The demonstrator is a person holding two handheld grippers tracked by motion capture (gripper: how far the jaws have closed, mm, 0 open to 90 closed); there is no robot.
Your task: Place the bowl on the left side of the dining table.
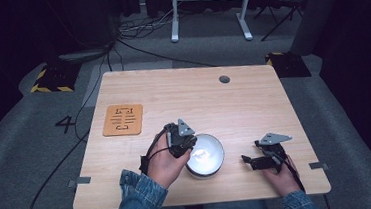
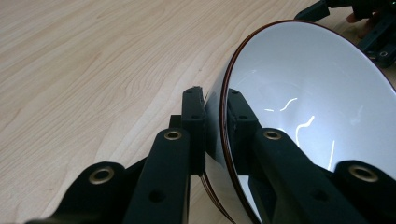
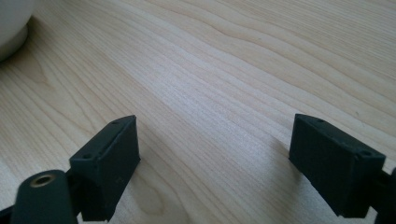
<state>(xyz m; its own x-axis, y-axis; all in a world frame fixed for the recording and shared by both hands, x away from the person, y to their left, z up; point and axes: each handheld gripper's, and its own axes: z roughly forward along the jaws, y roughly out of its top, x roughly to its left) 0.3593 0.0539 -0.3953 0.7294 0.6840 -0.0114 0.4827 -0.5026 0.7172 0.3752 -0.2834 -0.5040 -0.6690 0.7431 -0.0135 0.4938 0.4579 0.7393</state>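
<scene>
Bowl (image 2: 308, 88) rim pinched in left tool (image 2: 214, 112) — right tool (image 3: 215, 154) apart.

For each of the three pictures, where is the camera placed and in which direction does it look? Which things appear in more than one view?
High view: above the person's side, looking forward and down on the table; both forearms, left gripper and right gripper show.
Left gripper view: on that gripper, looking along its jaws, clamped on the bowl rim.
Right gripper view: low over the wood, its jaws apart with nothing between.
Shared: the bowl and the tabletop appear in all three.
</scene>
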